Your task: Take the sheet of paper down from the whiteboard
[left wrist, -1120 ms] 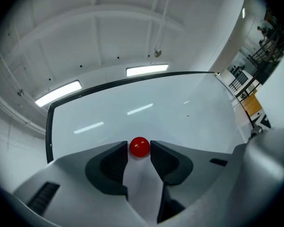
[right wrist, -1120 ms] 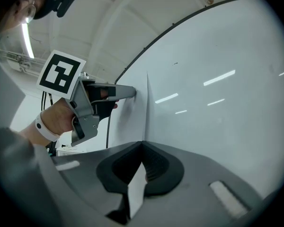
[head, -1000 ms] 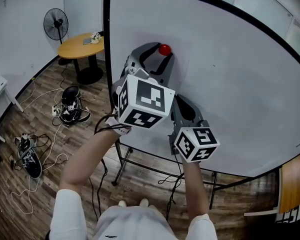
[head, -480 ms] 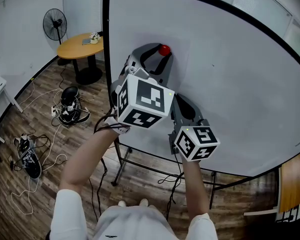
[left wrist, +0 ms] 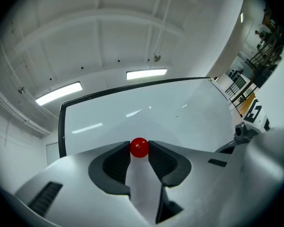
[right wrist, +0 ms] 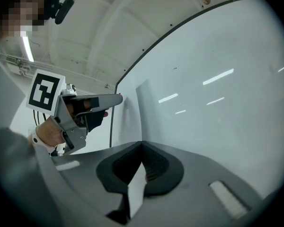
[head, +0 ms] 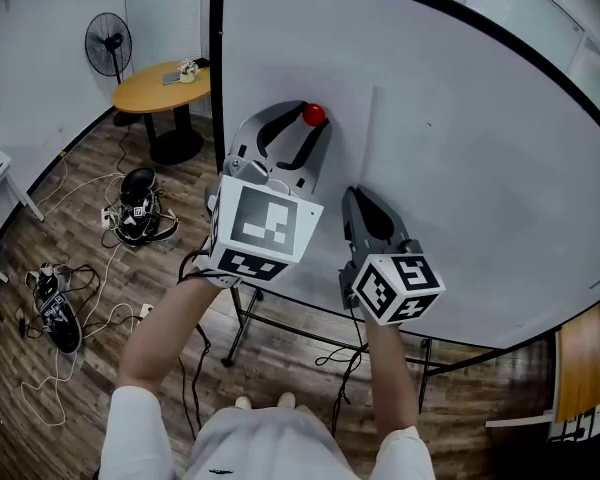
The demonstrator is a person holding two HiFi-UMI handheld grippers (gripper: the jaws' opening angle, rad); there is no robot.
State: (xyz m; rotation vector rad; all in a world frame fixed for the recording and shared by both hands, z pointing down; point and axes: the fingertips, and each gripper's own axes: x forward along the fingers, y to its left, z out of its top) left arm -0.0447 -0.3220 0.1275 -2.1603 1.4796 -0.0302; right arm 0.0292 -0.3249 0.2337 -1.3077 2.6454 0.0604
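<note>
Whiteboard (head: 480,168) fills your front; fan (head: 108,43) and round table (head: 165,88) off left, well clear. Sheet of paper (head: 352,138) flat on board under red magnet (head: 313,115), partly covered by your left hand-held gripper (head: 313,120). It is raised, jaws just been closing, clamped on magnet. Your right hand-held gripper (head: 352,193) sits lower, pinched shut on paper's lower edge.

My head camera looks steeply down past my arms (head: 168,320) onto the whiteboard (head: 480,168) and floor (head: 80,193). Each gripper camera rides close behind my fingers (left wrist: 109,163), aimed upward along them at the board; all three share it.
</note>
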